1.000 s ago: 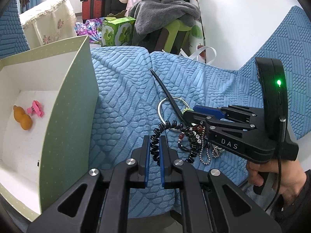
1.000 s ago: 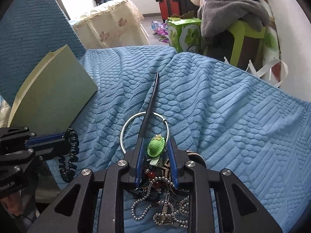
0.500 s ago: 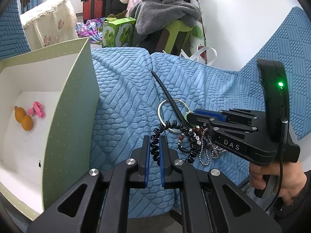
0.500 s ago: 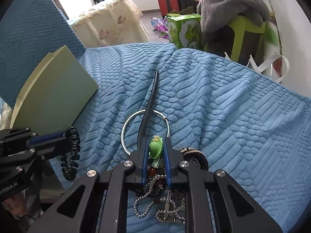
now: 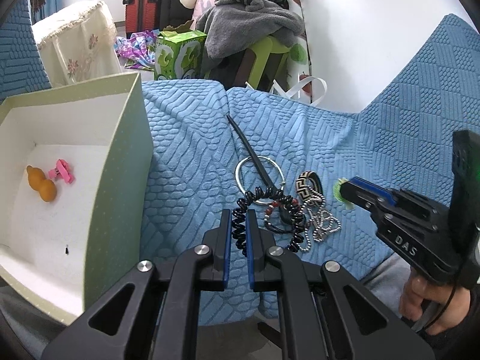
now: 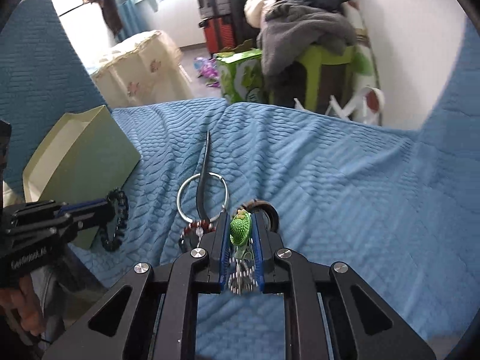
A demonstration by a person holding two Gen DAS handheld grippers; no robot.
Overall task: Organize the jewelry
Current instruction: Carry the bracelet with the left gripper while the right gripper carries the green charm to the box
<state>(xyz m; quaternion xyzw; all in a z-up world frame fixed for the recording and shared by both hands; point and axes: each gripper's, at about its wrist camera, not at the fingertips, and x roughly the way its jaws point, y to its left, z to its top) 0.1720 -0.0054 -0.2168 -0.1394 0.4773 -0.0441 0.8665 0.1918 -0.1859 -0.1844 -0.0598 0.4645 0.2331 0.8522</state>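
My left gripper (image 5: 239, 226) is shut on a black coiled hair tie (image 5: 240, 210) that trails into a jewelry pile: a red bead bracelet (image 5: 280, 205), a silver ball chain (image 5: 322, 225), a patterned band (image 5: 309, 184), a silver ring (image 5: 259, 177) and a black hair stick (image 5: 252, 153). My right gripper (image 6: 241, 234) is shut on a green crocheted charm (image 6: 240, 228) and holds it lifted just above the pile. It also shows in the left wrist view (image 5: 349, 192). The open pale green box (image 5: 120, 180) holds an orange gourd (image 5: 42, 184) and a pink clip (image 5: 61, 172).
All lies on a blue textured sofa cover (image 6: 345, 180). Beyond the sofa's far edge are a green stool with grey clothes (image 5: 255, 30), a green carton (image 5: 177, 54) and a cloth-covered table (image 5: 75, 48).
My right gripper closed on the green charm and lifted it up and to the right, away from the pile. My left gripper stayed shut on the coiled tie.
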